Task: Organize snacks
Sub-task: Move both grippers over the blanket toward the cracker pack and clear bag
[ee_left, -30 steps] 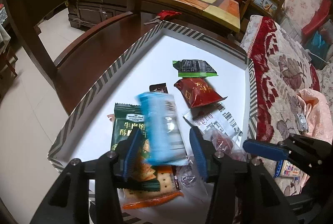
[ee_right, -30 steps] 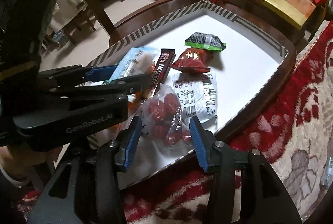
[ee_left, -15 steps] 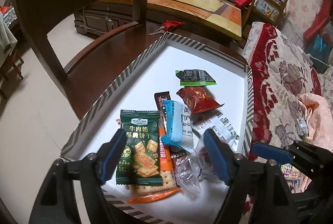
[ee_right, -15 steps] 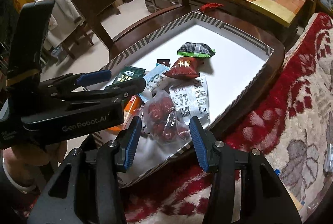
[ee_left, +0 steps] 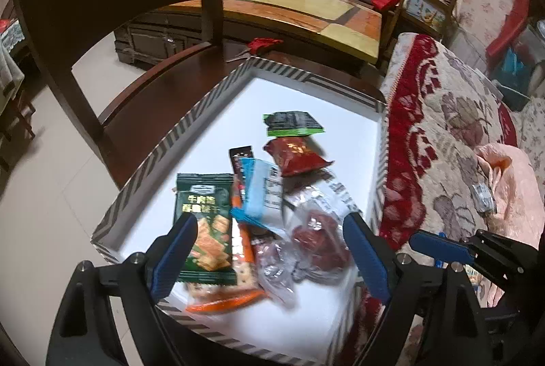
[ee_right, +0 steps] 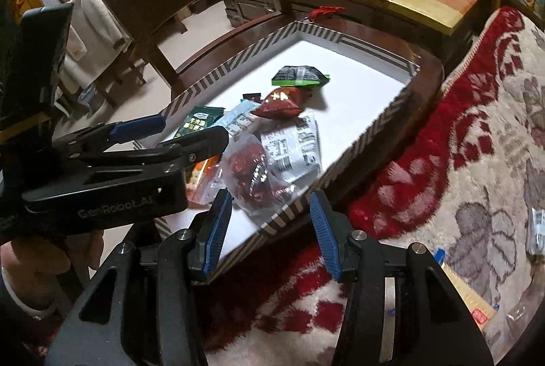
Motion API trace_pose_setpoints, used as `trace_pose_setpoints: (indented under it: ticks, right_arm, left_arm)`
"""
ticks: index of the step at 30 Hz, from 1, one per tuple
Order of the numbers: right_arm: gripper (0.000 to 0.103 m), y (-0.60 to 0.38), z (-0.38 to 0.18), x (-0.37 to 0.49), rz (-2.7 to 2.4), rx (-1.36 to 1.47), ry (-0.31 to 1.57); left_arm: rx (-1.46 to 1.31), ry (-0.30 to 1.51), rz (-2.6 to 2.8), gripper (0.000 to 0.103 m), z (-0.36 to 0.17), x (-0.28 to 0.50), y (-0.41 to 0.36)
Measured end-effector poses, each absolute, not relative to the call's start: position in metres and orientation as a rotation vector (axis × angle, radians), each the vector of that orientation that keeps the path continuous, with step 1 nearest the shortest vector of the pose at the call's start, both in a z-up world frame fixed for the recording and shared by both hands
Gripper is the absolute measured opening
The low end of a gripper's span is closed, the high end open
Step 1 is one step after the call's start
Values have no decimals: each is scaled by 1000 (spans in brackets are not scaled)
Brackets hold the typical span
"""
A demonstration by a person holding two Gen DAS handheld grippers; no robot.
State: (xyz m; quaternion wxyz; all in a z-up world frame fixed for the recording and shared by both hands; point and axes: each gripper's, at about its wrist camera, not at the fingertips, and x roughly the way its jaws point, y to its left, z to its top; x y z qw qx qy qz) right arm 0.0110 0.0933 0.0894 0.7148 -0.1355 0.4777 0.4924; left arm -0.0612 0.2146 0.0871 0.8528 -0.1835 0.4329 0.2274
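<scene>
Snacks [ee_left: 265, 195] in tray [ee_left: 143, 168] | left gripper [ee_left: 269, 257] tilted down, fingers opening, empty | right gripper [ee_right: 269, 229] seemingly part-open, empty

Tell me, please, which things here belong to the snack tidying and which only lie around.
Belong to the job:
white tray
green biscuit packet
light blue packet
red packet
bag of red dates

Only lying about:
wooden chair
red flowered blanket
red tassel
</scene>
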Motion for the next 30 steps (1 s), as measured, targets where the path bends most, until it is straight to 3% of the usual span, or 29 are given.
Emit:
trace_pose_setpoints:
  ticks: [19, 30]
  right_arm:
    - [48, -2, 72, 40, 922, -235, 1094]
    - [48, -90, 50, 109, 741, -10, 1144]
  left_arm:
    - [-293, 942, 336, 92, 95, -46, 143]
    - [-249, 997, 270, 92, 85, -37, 108]
